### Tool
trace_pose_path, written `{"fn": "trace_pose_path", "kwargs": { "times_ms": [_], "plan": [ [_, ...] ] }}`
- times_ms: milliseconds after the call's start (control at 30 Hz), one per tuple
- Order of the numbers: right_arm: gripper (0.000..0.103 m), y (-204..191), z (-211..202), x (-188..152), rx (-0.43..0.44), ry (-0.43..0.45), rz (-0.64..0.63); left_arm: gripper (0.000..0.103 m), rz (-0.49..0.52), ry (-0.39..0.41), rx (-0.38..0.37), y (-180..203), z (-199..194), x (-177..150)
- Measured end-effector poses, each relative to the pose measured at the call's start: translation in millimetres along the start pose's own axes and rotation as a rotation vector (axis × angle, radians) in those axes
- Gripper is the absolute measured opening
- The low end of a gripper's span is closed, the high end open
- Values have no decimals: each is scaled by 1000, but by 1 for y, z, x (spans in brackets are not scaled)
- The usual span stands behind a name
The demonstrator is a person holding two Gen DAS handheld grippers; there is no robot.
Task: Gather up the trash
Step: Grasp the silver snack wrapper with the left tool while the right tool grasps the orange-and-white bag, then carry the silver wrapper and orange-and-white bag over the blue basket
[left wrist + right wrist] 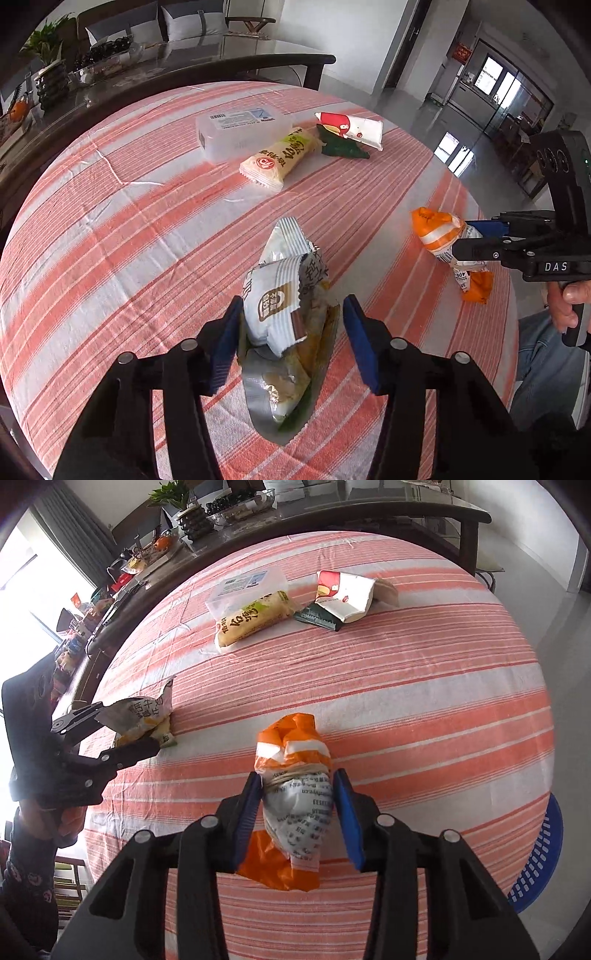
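Observation:
A torn silver-and-white snack wrapper (pixel 288 314) lies on the striped tablecloth between the blue pads of my left gripper (pixel 291 339), which is open around it; it also shows in the right wrist view (pixel 144 716). An orange-and-white tied bag (pixel 295 786) lies between the pads of my right gripper (pixel 297 812), which is open around it. That bag also shows in the left wrist view (pixel 448 245). Further back lie a yellow snack packet (pixel 279 158), a red-and-white wrapper (pixel 351 127) and a dark green wrapper (pixel 341 146).
A clear plastic box (pixel 240 131) stands at the back of the table. The striped tablecloth (pixel 129 221) covers the round table. A dark glass table (pixel 177 62) with plants stands behind. A blue basket (pixel 539 864) sits below the table's right edge.

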State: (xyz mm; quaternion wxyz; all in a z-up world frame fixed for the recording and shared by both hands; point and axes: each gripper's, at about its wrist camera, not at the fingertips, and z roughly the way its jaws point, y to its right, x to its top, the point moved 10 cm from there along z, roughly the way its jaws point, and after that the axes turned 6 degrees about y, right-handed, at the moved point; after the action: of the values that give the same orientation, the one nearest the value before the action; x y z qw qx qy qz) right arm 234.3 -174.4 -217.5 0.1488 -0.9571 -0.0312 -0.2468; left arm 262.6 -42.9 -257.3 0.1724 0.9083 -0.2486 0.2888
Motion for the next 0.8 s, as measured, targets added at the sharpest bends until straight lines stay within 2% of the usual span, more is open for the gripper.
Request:
{"fn": "trace_pose_path", "kwargs": {
  "times_ms": [100, 200, 533, 800],
  "plan": [
    [39, -8, -11, -1, 7, 37, -22, 33, -29, 28, -4, -2, -7, -3],
    [39, -11, -23, -2, 8, 71, -34, 29, -50, 53, -19, 3, -15, -5],
    [39, 3, -41, -5, 6, 114, -10, 27, -30, 108, -63, 48, -31, 5],
    [39, 39, -65, -5, -13, 169, 34, 27, 49, 113, -120, 119, -22, 25]
  ]
}}
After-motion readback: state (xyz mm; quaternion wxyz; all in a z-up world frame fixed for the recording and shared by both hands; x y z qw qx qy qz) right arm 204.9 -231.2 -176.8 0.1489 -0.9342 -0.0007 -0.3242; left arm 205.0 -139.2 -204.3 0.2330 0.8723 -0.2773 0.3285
